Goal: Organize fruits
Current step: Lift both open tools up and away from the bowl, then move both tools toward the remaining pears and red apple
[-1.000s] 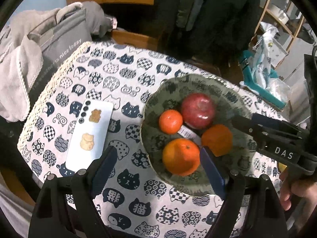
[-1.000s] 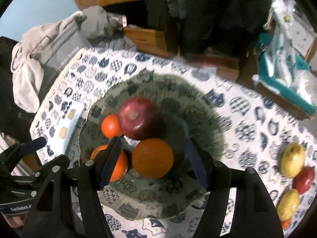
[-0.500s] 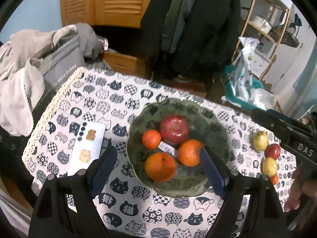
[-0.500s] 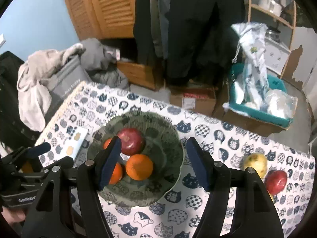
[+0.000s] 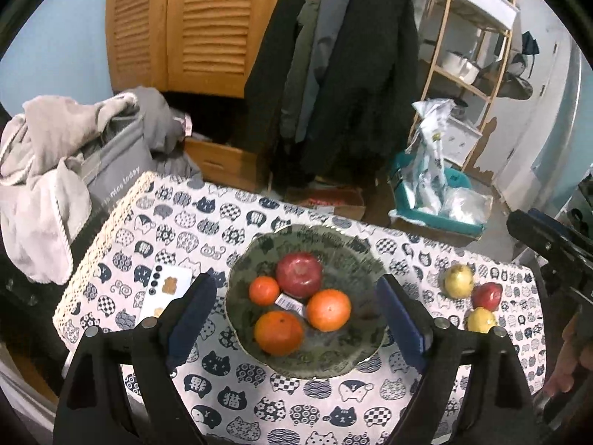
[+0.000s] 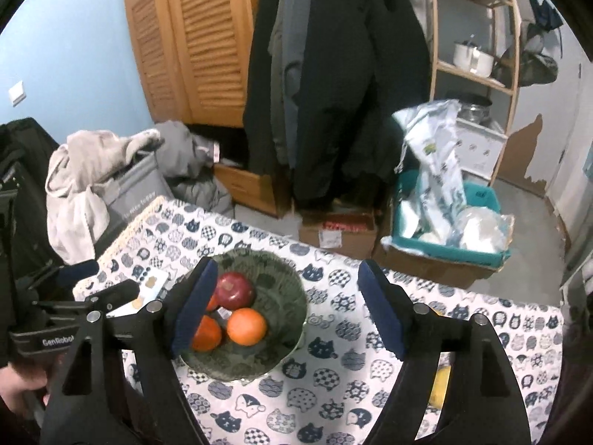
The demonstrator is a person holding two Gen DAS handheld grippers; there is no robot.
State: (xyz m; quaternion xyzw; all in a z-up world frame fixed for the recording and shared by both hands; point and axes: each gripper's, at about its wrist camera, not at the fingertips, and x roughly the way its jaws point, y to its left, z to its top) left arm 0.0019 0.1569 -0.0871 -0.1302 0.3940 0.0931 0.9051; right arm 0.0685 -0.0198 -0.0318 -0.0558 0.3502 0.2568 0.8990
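Note:
A green glass bowl point(image 5: 355, 259) on the cat-print tablecloth holds a red apple point(image 5: 298, 275), a small tangerine point(image 5: 264, 290) and two oranges point(image 5: 328, 310) point(image 5: 278, 333). It also shows in the right wrist view point(image 6: 289, 285). A yellow pear point(image 5: 459, 281), a red fruit point(image 5: 487, 295) and a lemon point(image 5: 480, 319) lie on the cloth to the right. My left gripper point(image 5: 296, 322) is open and empty, high above the bowl. My right gripper point(image 6: 287, 311) is open and empty, above the bowl's right side. A yellow fruit point(image 6: 439, 385) peeks from behind its right finger.
A white phone point(image 5: 166, 293) with bear stickers lies left of the bowl. Beyond the table are a grey bag with clothes point(image 5: 74, 170), hanging coats point(image 5: 344, 66), a cardboard box point(image 6: 339, 231), a teal bin point(image 6: 448, 222) and a wooden shelf point(image 5: 474, 37).
Both grippers have risen and pulled back from the bowl, still open. The bowl looks smaller and the fruits on the right have come into the left wrist view.

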